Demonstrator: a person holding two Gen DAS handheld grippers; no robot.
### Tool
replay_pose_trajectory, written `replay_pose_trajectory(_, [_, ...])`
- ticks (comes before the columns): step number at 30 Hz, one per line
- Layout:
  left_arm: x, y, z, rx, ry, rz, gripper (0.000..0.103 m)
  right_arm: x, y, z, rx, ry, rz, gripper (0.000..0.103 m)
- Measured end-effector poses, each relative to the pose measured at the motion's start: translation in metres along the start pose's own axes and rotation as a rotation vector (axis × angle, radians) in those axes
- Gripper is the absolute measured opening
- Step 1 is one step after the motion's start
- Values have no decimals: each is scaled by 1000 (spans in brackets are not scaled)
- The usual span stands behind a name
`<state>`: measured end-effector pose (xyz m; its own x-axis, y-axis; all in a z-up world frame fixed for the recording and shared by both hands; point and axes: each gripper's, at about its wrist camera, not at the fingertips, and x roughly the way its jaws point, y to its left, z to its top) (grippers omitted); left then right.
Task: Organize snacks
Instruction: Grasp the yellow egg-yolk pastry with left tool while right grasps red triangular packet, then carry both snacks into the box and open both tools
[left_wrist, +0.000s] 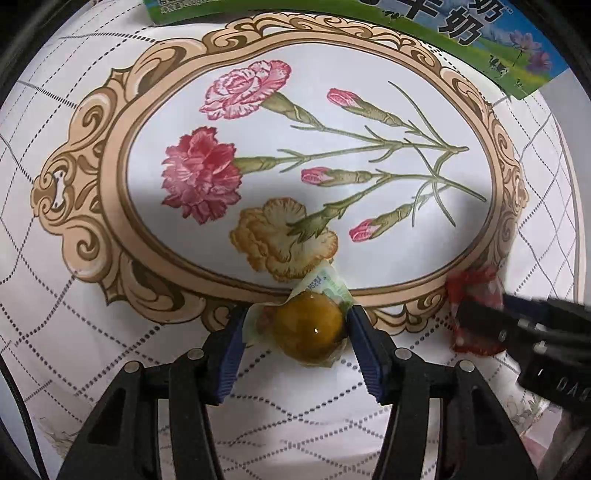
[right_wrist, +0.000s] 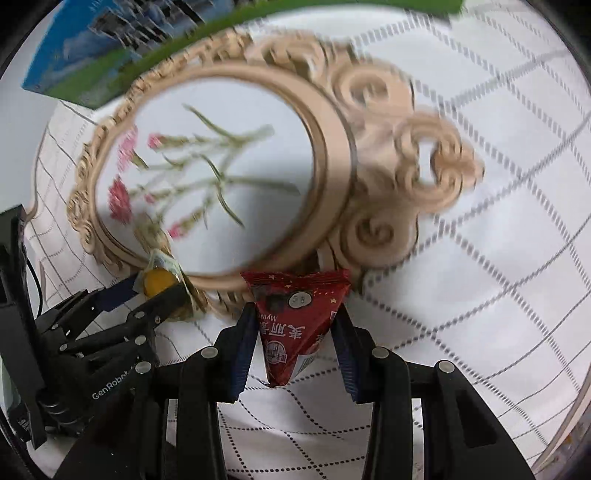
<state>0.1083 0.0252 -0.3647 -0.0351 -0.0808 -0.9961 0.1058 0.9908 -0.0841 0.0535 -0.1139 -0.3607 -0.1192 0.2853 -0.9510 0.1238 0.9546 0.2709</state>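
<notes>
— What colours does the tray (left_wrist: 110, 236) carry?

— A white oval with pink, red and yellow carnations on green stems, inside a beige and brown scrolled frame.

— And the cloth (left_wrist: 66, 332)?

— White, crossed by grey dotted lines in a diamond grid.

— The snacks?

— The jelly (left_wrist: 308, 328) is amber-yellow in a clear wrapper with green print. The packet (right_wrist: 295, 325) is dark red with small stars and white lettering.

— The box (left_wrist: 480, 33) at the far edge?

— Green and blue, with purple flowers.

— The fingers (left_wrist: 231, 354)?

— Black, with blue ribbed pads.

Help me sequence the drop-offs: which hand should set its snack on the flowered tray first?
Left, probably. Its yellow candy already overlaps the tray's rim, jaws shut on it. The right hand's red packet sits just outside the rim.
</notes>
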Motion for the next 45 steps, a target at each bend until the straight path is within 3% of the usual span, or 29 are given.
replay_pose_trajectory(9, [14,-16,6,10,7,26,56,17,5,-1,9,6,-11,44])
replay_pose_trajectory(15, [20,-19,16,17,18,43,63,27,-3,4,39,35,11,45])
replay_pose_trajectory(17, [17,-26,19,12,14,47,59,31,-2,4,39,44,8,45])
replay_pose_trajectory(20, [10,-35,19,32,-2,45,44,33,-2,2,36,39,11,43])
replay_pose_trajectory(26, [-5,-41,16,23,-12,17,40,13,4,0,21,-12,40,38])
replay_pose_trajectory(32, [-45,-48,19,14,-57,-49,40,-40,11,4,-19,-105,91,37])
replay_pose_trajectory(36, [-93,-58,33,14,-132,-116,40,-95,21,18,-52,-200,133,37])
replay_pose_trajectory(41, [-156,-68,72,27,-232,-179,40,-171,32,45,-84,-331,177,37])
replay_pose_trajectory(45, [-191,-68,113,41,-306,-172,40,-226,33,82,-105,-429,166,37])
